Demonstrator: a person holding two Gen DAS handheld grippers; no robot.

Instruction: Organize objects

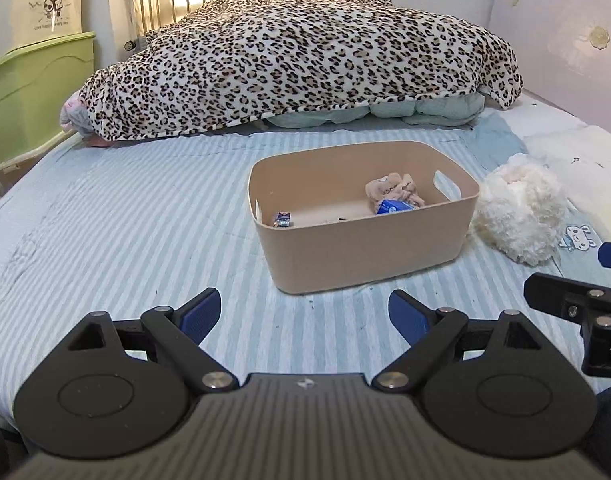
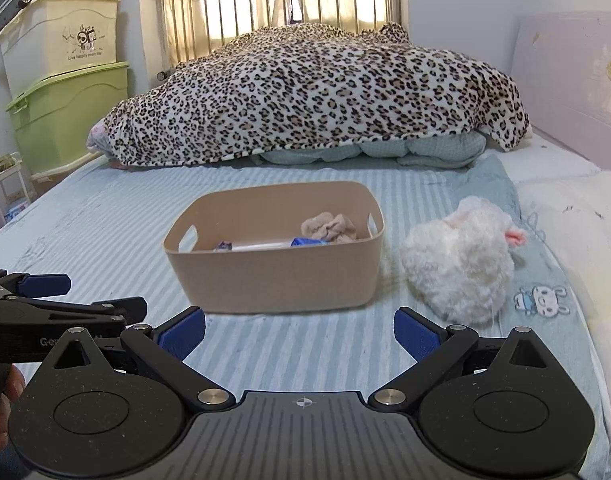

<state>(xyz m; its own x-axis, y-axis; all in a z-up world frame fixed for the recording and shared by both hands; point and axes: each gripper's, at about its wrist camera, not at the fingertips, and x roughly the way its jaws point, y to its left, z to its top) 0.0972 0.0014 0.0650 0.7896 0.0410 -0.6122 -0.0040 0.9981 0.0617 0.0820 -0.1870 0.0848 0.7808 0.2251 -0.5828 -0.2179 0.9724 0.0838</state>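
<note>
A tan plastic bin (image 1: 369, 252) (image 2: 273, 280) stands on the striped bed. Inside lie a crumpled beige cloth (image 1: 397, 188) (image 2: 331, 226), a blue packet (image 1: 391, 207) (image 2: 305, 241) and a small blue item (image 1: 282, 219) (image 2: 224, 245). A white fluffy plush (image 1: 519, 210) (image 2: 461, 260) with a pink ear lies right of the bin. My left gripper (image 1: 305, 316) is open and empty, low over the bed in front of the bin. My right gripper (image 2: 299, 332) is open and empty, in front of the bin and plush.
A leopard-print blanket (image 1: 297, 60) (image 2: 317, 92) is heaped over bedding at the far end. Green and cream storage boxes (image 1: 37, 92) (image 2: 69, 112) stand at the left. A white pillow (image 2: 577, 232) lies at the right. A pale headboard panel (image 1: 565, 40) is at the far right.
</note>
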